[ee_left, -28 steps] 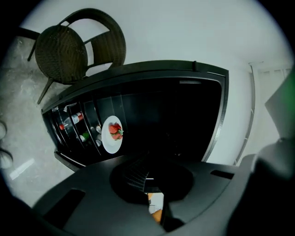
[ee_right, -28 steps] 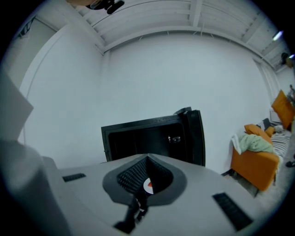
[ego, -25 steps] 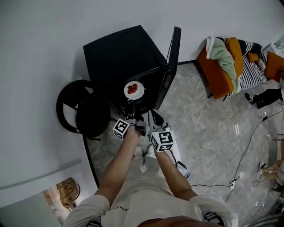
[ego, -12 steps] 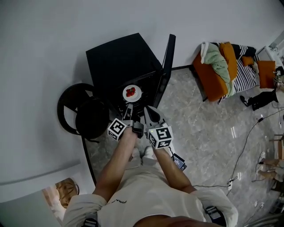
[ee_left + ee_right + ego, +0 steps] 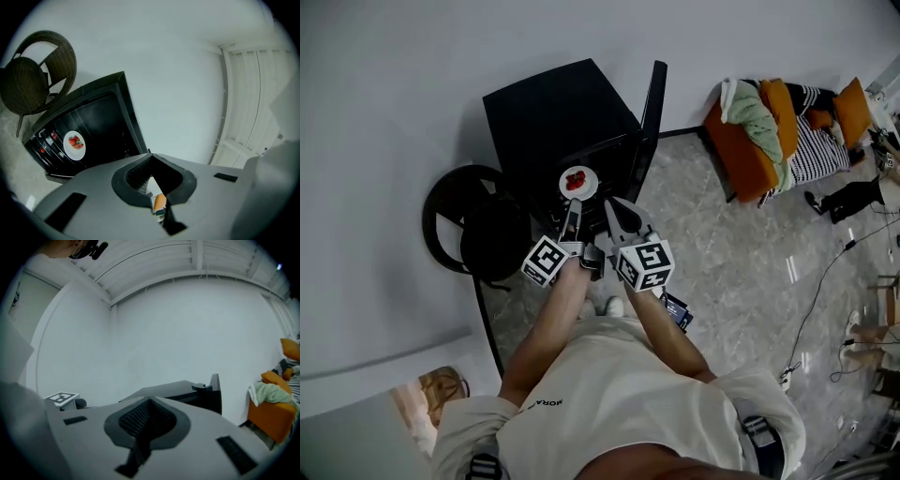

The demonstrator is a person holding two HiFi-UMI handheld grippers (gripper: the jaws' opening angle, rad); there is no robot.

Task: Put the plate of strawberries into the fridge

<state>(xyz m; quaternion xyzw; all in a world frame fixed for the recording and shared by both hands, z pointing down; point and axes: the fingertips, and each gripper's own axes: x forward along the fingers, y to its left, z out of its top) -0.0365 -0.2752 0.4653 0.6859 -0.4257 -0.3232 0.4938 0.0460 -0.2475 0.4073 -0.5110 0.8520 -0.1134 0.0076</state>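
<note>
The plate of strawberries (image 5: 577, 182) is sitting in the fridge (image 5: 548, 112) at twelve o'clock. The left gripper (image 5: 573, 217) and right gripper (image 5: 622, 217) are pinching shut, empty. The door (image 5: 652, 108) at one o'clock is probably needing a gentle push.

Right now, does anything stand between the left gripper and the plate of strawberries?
Nothing visible does. The white round plate of strawberries sits inside the open black fridge, its door swung aside. The left gripper, fingers together, is in front of the opening. The dark wicker chair stands beside the fridge, off that line.
</note>
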